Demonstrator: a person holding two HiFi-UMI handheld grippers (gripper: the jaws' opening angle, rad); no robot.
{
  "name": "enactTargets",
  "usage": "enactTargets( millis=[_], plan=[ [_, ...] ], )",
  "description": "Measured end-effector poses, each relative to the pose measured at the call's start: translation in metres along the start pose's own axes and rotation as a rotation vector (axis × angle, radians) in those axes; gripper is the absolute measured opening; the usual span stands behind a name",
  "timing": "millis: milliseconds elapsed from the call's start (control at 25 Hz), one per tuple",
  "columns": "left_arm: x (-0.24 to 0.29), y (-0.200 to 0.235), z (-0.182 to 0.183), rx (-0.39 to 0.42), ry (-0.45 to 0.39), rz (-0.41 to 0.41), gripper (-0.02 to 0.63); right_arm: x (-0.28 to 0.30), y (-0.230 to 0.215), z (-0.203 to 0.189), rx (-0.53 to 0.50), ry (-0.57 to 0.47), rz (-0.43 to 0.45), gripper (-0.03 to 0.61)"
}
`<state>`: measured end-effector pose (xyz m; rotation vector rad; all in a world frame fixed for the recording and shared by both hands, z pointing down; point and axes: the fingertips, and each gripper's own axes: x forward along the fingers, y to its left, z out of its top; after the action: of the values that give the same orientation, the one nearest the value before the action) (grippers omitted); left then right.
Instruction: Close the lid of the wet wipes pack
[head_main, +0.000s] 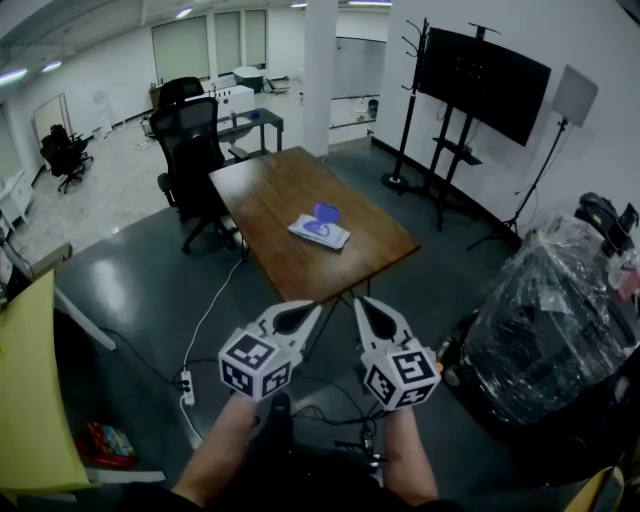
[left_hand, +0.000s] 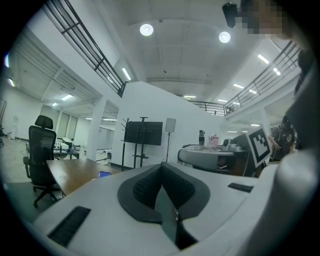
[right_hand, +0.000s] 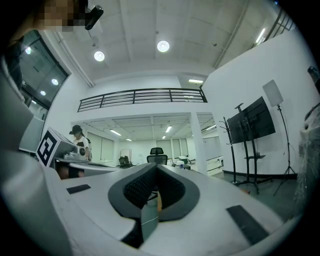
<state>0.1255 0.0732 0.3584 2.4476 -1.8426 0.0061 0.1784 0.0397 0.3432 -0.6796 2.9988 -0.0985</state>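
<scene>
1. The pack (head_main: 320, 232) lies on the far right part of the wooden table (head_main: 270, 190), well apart from both grippers. It is flat and white with blue print, which is too small to be read.
2. Its blue lid (head_main: 326, 212) is raised at the pack's far edge, so the pack is open.
3. In the left gripper view only the lid (left_hand: 104, 174) is seen, as a small blue spot on the table (left_hand: 75, 172).
4. The left gripper (head_main: 313, 309) and the right gripper (head_main: 359, 302) are held side by side near the table's near end, above the dark floor. Each bears a cube with black-and-white square markers; no letters are carried.
5. In its own view the left gripper (left_hand: 161, 169) is seen with jaws pressed together and nothing between them. The right gripper (right_hand: 156, 170) is likewise closed and empty.
6. A black chair (head_main: 192, 150) stands at the table's left, and a dark screen (head_main: 482, 70) on a stand at the far right.
7. A bundle (head_main: 545, 330) wrapped in plastic is shown at the right by the head view alone.
8. A person (right_hand: 80, 142) in a cap is shown at the left by the right gripper view alone.
</scene>
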Motion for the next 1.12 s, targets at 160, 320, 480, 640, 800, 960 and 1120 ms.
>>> enactTargets(
  millis=[160,320,480,640,800,960,1120],
  plan=[
    [0.012,0.015,-0.004,-0.013,0.006,-0.007,-0.003,0.015,-0.010,-0.005,0.000,0.021,-0.018,0.009],
    [0.030,0.041,-0.007,-0.023,0.010,-0.013,-0.003,0.041,-0.023,-0.011,-0.001,0.031,-0.020,0.009],
    [0.051,0.074,-0.009,-0.033,0.020,-0.019,-0.003,0.072,-0.040,-0.014,0.000,0.041,-0.039,0.009],
    [0.077,0.111,-0.012,-0.044,0.027,-0.028,-0.003,0.109,-0.059,-0.020,0.000,0.058,-0.052,0.009],
    [0.101,0.149,-0.015,-0.053,0.039,-0.041,-0.003,0.146,-0.078,-0.026,-0.002,0.077,-0.068,0.009],
    [0.122,0.184,-0.018,-0.065,0.055,-0.063,-0.003,0.179,-0.091,-0.031,-0.003,0.104,-0.093,0.009],
    [0.145,0.220,-0.022,-0.066,0.075,-0.097,-0.003,0.213,-0.108,-0.038,-0.002,0.138,-0.144,0.009]
  ],
)
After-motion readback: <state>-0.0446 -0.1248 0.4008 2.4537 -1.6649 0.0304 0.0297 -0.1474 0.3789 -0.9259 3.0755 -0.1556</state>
